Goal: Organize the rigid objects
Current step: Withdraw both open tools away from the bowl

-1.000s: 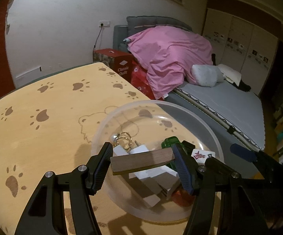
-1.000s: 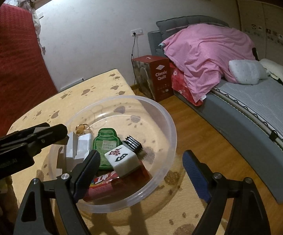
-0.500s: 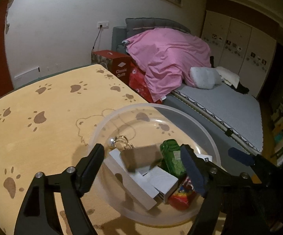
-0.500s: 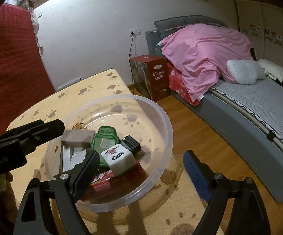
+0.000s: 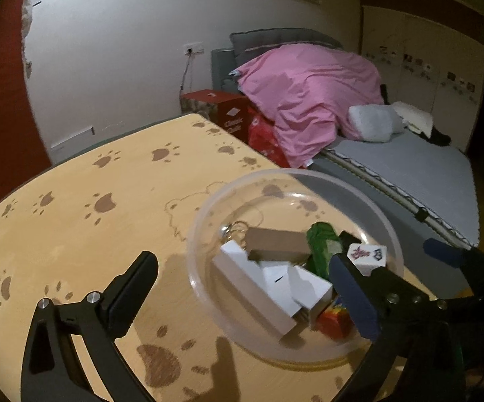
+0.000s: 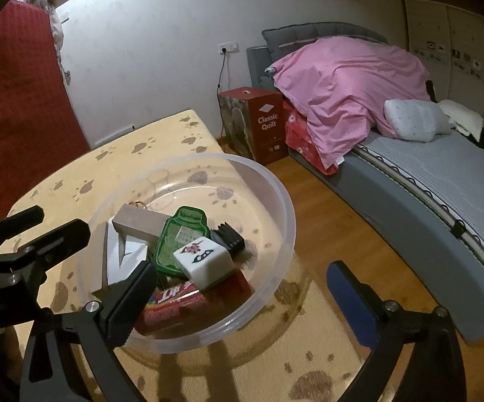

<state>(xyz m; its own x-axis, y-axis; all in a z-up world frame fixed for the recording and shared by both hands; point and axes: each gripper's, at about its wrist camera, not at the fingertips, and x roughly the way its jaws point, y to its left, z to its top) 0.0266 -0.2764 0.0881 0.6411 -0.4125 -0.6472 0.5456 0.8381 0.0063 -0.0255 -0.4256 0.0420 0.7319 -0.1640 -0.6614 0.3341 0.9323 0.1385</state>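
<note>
A clear plastic bowl point(image 5: 208, 207) point(image 6: 285, 201) sits on the paw-print table point(image 5: 74, 201). In it lie a brown wooden block point(image 5: 279, 244) point(image 6: 138, 222), white blocks point(image 5: 252, 278) point(image 6: 121, 251), a green bottle-shaped piece point(image 5: 322, 244) point(image 6: 181, 234), a white mahjong tile point(image 5: 366, 254) point(image 6: 205, 258), a black ribbed piece point(image 6: 228, 234), a red packet point(image 6: 178, 298) and a key ring point(image 5: 235, 227). My left gripper point(image 5: 245, 288) is open and empty above the bowl's near side. My right gripper point(image 6: 242, 298) is open and empty at the bowl's near rim.
A bed point(image 6: 426, 174) with a pink quilt point(image 6: 349, 77) stands to the right across a wooden floor point(image 6: 325, 207). A red "Classic Quilt" box point(image 6: 258, 124) stands beside the bed. The table edge point(image 6: 208, 130) runs close behind the bowl.
My left gripper opened and let go of the brown block, which dropped into the bowl onto the white blocks. The left gripper pulled back. The right gripper stayed open, nearly still.
</note>
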